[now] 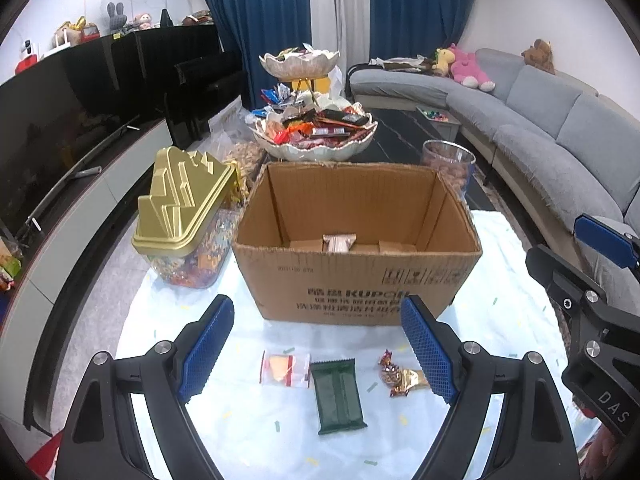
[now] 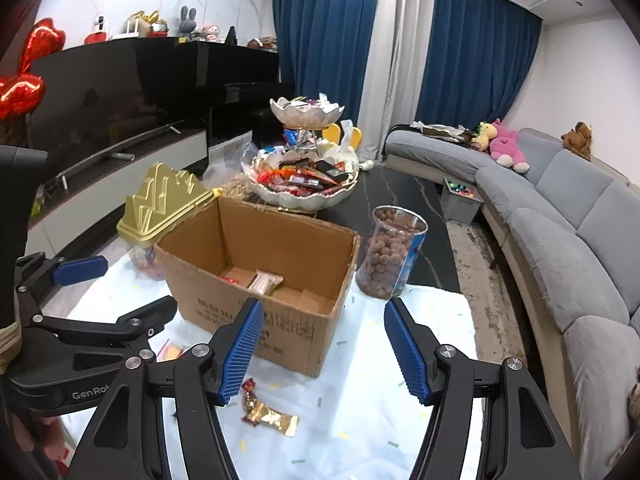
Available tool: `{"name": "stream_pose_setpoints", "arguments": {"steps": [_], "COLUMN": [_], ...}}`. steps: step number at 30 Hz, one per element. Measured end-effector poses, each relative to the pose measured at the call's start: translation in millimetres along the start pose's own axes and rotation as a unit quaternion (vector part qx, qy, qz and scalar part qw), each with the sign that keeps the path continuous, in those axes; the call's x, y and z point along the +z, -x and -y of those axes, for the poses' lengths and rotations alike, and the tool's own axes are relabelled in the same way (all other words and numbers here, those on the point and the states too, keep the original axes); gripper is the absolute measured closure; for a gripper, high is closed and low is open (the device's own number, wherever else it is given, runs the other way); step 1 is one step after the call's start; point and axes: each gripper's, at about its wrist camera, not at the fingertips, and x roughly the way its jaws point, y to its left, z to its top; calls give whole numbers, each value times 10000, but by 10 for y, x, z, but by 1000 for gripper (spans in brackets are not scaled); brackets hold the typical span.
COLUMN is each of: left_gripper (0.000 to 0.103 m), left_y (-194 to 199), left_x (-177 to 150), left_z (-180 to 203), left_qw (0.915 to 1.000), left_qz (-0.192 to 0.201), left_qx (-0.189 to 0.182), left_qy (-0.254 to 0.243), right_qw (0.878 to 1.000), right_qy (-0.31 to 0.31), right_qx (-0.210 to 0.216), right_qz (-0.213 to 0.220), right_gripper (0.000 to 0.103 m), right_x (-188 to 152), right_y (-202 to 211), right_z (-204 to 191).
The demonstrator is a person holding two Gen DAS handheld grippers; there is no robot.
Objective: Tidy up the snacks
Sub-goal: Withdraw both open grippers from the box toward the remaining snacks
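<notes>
Snacks lie low in frame: my left gripper [image 1: 318, 354], jaws wide and empty, hovers over the dark green foil wafer packet [image 1: 338, 396]. Light, slippery, crushable, I judge; pinch its long edges.

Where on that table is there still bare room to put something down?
Bare cloth lies right of the gold-wrapped candy, in front of the cardboard box and nut jar. Crowded: the tiered snack bowl behind, and the three snacks before the box.

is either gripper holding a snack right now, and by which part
Nothing is held. The left gripper and right gripper are both open, empty, above the snacks on the cloth.
</notes>
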Motion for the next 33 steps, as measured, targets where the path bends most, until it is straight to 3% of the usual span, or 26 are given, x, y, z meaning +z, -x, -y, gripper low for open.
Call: {"name": "stream_pose_setpoints", "arguments": {"steps": [8,15,33], "left_gripper": [18,18,19], "left_y": [-63,-243,-723], "left_x": [-199,-401,-774], "left_z": [34,82,223], "left_qw": [9997,9978,9839], "left_qz": [-216,-663,-1785], "left_qx": [115,68,-94], "left_qy": [36,51,46], "right_qw": [9993,9957,9661], "right_qy": [183,606,1445], "right_qx": [210,391,1021], "right_qz": [-234,-576,-1880], "right_gripper": [39,39,39], "right_x": [-159,-292,-682], "right_y": [-95,-250,-785], "right_z": [-30,-80,-207]}}
